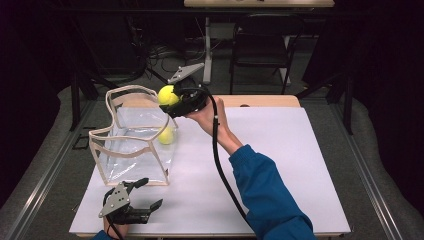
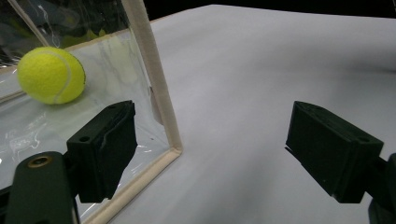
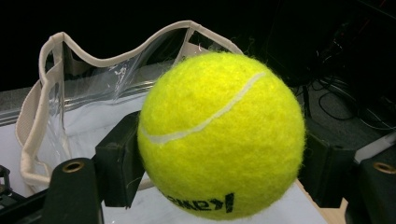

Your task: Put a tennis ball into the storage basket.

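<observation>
So one yellow tennis ball (image 2: 51,74) is already inside the clear bag (image 1: 131,150), lying on its floor near the far side. That part looks done.

A second tennis ball (image 3: 220,135) is up in the air. The right gripper (image 1: 176,102) has it squeezed between its two black jaws, one on each side of the ball. It is held just above the far right corner of the bag's open top, by the cream rim. From the right gripper view you can see the wavy edge of the bag just behind the ball, so it is very near the opening.

The left gripper (image 1: 142,194) rests low on the white table (image 1: 280,165), just in front of the bag's near corner. Its jaws stand wide apart with nothing between them. It is not touching the bag as far as I can tell.

I think the job is about half done. What is left is to bring the held ball over the opening, let it drop in beside the first one, and pull the hand (image 1: 212,120) away. I see no more balls lying on the table.
</observation>
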`<action>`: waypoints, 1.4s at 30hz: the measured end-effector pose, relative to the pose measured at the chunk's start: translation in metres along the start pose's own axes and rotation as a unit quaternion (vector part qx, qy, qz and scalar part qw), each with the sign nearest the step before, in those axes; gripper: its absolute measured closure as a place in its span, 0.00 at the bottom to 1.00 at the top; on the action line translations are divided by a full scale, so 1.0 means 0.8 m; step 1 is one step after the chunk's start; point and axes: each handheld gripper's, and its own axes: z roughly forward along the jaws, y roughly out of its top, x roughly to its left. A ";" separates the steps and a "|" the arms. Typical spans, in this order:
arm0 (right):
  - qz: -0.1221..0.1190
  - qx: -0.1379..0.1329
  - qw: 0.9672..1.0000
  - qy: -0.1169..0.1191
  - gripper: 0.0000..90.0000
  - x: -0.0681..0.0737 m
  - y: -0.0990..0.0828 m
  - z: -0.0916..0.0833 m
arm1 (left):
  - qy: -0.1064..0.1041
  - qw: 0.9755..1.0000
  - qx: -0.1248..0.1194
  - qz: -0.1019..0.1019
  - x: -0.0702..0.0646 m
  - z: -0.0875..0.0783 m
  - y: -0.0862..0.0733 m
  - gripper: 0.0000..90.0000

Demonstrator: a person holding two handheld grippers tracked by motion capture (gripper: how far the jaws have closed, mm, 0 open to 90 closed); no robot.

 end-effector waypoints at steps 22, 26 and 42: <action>0.000 -0.012 1.000 0.008 0.29 0.007 0.007 0.015 | 0.000 1.000 -0.002 -0.001 0.000 -0.001 0.000 0.18; 0.001 -0.013 1.000 0.009 0.29 0.009 0.008 0.017 | 0.001 1.000 -0.003 -0.001 0.000 -0.001 0.000 0.18; -0.002 -0.015 1.000 0.011 0.29 0.014 0.013 0.027 | -0.001 1.000 -0.002 -0.001 0.000 -0.001 0.000 0.18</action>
